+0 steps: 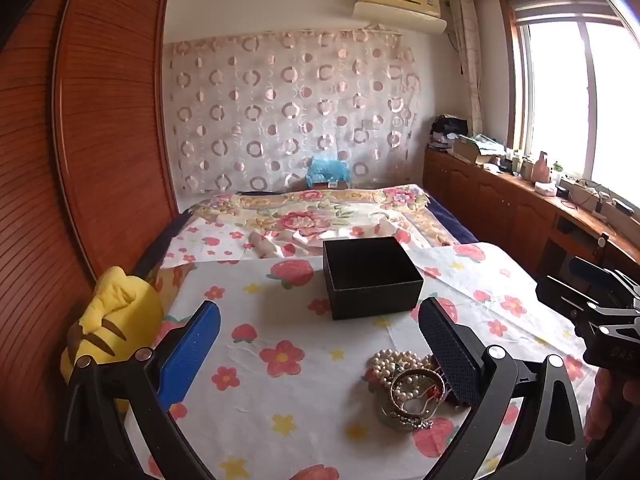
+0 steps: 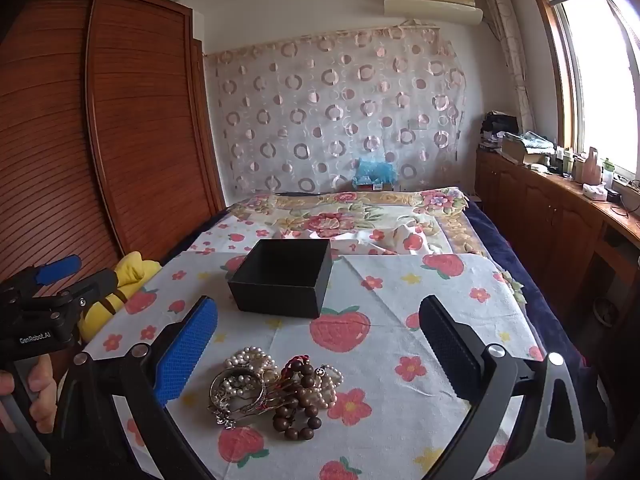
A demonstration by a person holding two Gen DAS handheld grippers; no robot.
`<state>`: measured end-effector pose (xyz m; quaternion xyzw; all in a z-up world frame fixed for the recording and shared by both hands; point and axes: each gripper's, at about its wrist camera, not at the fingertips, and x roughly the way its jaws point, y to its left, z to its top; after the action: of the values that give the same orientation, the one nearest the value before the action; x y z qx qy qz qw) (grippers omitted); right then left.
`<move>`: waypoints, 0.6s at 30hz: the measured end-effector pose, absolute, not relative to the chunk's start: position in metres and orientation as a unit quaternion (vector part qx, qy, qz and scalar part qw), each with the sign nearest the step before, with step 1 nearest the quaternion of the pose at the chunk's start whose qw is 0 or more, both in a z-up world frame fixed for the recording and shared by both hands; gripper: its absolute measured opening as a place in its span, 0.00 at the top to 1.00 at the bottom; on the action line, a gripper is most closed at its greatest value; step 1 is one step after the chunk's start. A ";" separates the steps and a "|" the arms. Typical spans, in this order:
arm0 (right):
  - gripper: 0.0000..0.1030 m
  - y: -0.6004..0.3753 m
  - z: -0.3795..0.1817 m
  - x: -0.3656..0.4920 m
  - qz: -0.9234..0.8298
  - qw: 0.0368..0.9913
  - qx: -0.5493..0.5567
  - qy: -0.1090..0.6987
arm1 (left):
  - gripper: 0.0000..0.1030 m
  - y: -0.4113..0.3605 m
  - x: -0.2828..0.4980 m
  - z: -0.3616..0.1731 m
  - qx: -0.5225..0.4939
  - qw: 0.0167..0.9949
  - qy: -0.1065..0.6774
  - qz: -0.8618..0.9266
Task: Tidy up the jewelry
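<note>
A pile of jewelry (image 2: 272, 390) lies on the flowered cloth: pearl strands, a silver bangle (image 2: 236, 390) and a brown wooden bead bracelet (image 2: 298, 408). It also shows in the left wrist view (image 1: 408, 388), partly hidden by my right-hand finger. An open, empty black box (image 1: 372, 276) (image 2: 284, 276) stands behind the pile. My left gripper (image 1: 320, 344) is open and empty, left of the pile. My right gripper (image 2: 320, 344) is open and empty, above and just behind the pile.
A yellow plush toy (image 1: 116, 320) (image 2: 120, 280) lies at the cloth's left edge, beside the wooden wardrobe (image 1: 100, 120). A bed with a floral blanket (image 2: 352, 216) lies beyond the box. A cluttered wooden counter (image 2: 560, 200) runs under the window on the right.
</note>
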<state>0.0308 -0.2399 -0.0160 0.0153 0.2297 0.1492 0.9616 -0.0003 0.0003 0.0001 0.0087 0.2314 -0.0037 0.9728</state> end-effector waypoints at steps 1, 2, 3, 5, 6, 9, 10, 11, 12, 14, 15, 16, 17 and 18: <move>0.02 -0.240 -0.016 0.031 0.150 0.962 0.014 0.229 | 0.07 0.000 0.000 0.000 0.009 0.972 0.233 -0.004; 0.02 -0.240 -0.016 0.031 0.150 0.962 0.015 0.227 | 0.07 0.000 0.000 0.000 0.010 0.973 0.233 -0.003; 0.02 -0.240 -0.016 0.031 0.150 0.962 0.014 0.227 | 0.07 0.000 0.000 0.000 0.010 0.972 0.233 -0.003; 0.02 -0.240 -0.016 0.031 0.149 0.962 0.015 0.227 | 0.07 0.001 0.000 0.000 0.009 0.972 0.234 -0.003; 0.02 -0.240 -0.016 0.031 0.149 0.962 0.015 0.228 | 0.07 0.001 0.000 0.000 0.009 0.972 0.234 -0.003; 0.02 -0.239 -0.016 0.030 0.150 0.962 0.016 0.229 | 0.07 0.001 0.001 0.001 0.010 0.972 0.234 -0.002; 0.02 -0.238 -0.017 0.030 0.150 0.962 0.016 0.229 | 0.07 0.000 0.000 0.000 0.010 0.973 0.232 -0.004; 0.02 -0.238 -0.017 0.030 0.150 0.962 0.016 0.229 | 0.07 0.000 0.000 0.000 0.011 0.973 0.232 -0.004; 0.02 -0.237 -0.017 0.030 0.150 0.961 0.017 0.230 | 0.07 0.000 0.000 0.000 0.011 0.973 0.232 -0.003; 0.02 -0.240 -0.016 0.030 0.151 0.962 0.017 0.228 | 0.07 0.000 0.000 0.000 0.010 0.973 0.232 -0.003; 0.02 -0.240 -0.016 0.030 0.151 0.962 0.017 0.228 | 0.07 0.000 0.000 0.000 0.011 0.973 0.231 -0.003; 0.02 -0.240 -0.016 0.030 0.150 0.962 0.018 0.228 | 0.07 0.000 0.000 0.000 0.011 0.973 0.231 -0.003; 0.02 -0.240 -0.016 0.030 0.150 0.962 0.018 0.228 | 0.07 0.000 0.000 0.000 0.011 0.973 0.231 -0.003; 0.02 -0.240 -0.016 0.030 0.150 0.962 0.018 0.227 | 0.07 0.000 0.000 0.000 0.011 0.973 0.231 -0.003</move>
<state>0.0300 -0.2398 -0.0162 0.0178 0.2271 0.1503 0.9620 0.0000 0.0000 0.0002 0.0107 0.2313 -0.0029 0.9728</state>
